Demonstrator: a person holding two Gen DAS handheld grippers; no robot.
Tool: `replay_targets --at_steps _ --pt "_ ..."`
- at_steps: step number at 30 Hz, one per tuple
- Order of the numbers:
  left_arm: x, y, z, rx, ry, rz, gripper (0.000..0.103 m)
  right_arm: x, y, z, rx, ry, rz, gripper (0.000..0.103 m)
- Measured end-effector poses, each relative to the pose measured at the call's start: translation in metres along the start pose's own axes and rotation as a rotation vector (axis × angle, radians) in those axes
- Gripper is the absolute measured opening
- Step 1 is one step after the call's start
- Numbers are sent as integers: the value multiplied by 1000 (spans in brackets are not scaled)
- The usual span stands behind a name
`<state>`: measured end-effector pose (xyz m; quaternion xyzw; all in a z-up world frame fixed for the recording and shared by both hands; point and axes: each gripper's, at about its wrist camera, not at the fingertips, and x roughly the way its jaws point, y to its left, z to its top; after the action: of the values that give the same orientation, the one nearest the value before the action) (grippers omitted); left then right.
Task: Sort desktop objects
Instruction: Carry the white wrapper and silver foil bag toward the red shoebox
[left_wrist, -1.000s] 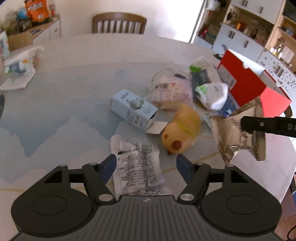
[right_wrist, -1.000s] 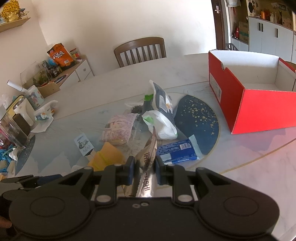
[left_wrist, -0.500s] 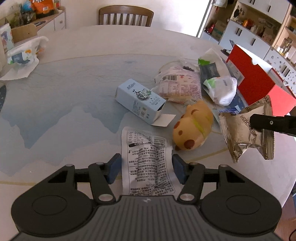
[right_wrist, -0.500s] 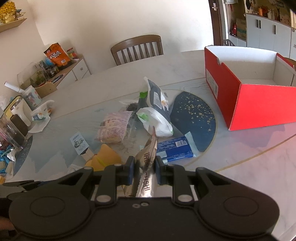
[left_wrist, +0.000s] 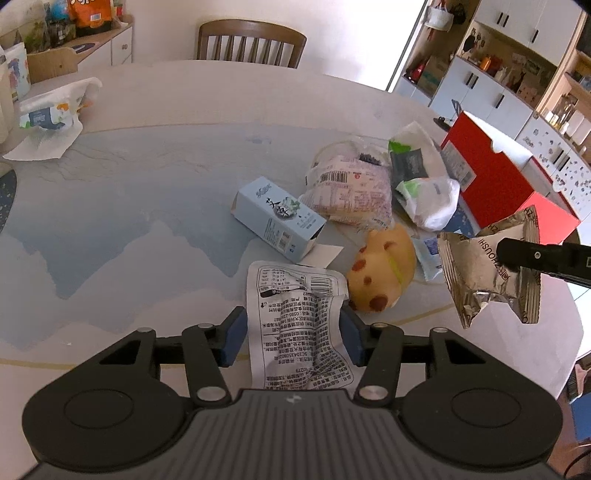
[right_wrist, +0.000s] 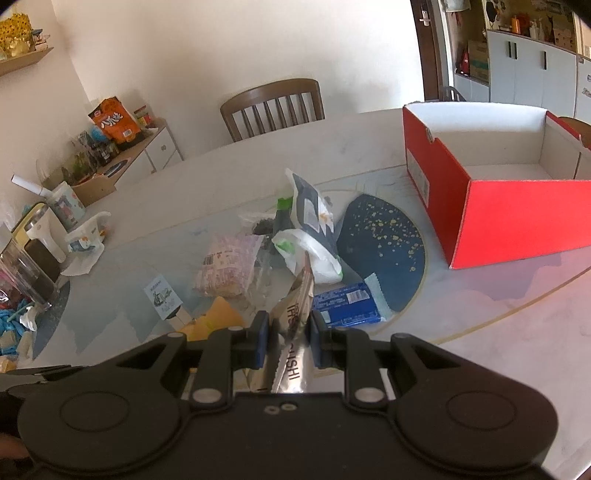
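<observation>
A white printed wrapper (left_wrist: 295, 291) lies on the table right in front of me, between the pads of my left gripper (left_wrist: 293, 325). The jaws are closing; both pads touch its edges and the wrapper buckles along its middle. My right gripper (right_wrist: 288, 339) is shut on a silver foil snack packet (right_wrist: 295, 317), held off the table. In the left wrist view that foil packet (left_wrist: 487, 277) hangs at the right from a black finger (left_wrist: 535, 254). An open red shoe box (right_wrist: 498, 192) stands at the right.
Ahead lie a light blue carton (left_wrist: 279, 218), a yellow spotted plush toy (left_wrist: 380, 273), a pinkish food bag (left_wrist: 351, 188), a white plastic bag (left_wrist: 428, 199) and a blue packet (right_wrist: 347, 302). A crumpled bag (left_wrist: 51, 110) sits far left. A wooden chair (right_wrist: 273, 107) stands behind the round table (left_wrist: 147, 166).
The left jaws have closed in on the white wrapper, which now sits deeper between them and has creased. The right gripper and its foil packet have stayed put.
</observation>
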<state>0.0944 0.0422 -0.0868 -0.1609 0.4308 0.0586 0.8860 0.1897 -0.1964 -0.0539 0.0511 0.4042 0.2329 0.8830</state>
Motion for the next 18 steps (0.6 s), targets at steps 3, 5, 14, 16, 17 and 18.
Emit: replay_targets --at_steps 3,5,14,16,17,18 --pt "-5 2 0 -5 -4 -5 52 -4 -3 0 7 -7 -2 22" --pt "-11 2 0 -3 -15 -10 52 -6 -6 0 16 -6 -5 22" --pt "-32 -10 15 13 -70 -44 53 -21 -17 5 57 -32 -8 22" --pt "-35 -15 19 22 -77 -50 53 -25 -19 6 61 -41 -8 22" --pt "-35 -18 21 28 -82 -54 53 -26 -20 7 63 -44 -8 22" --pt "-36 -20 23 32 -84 -57 53 -28 -21 8 66 -48 -10 22"
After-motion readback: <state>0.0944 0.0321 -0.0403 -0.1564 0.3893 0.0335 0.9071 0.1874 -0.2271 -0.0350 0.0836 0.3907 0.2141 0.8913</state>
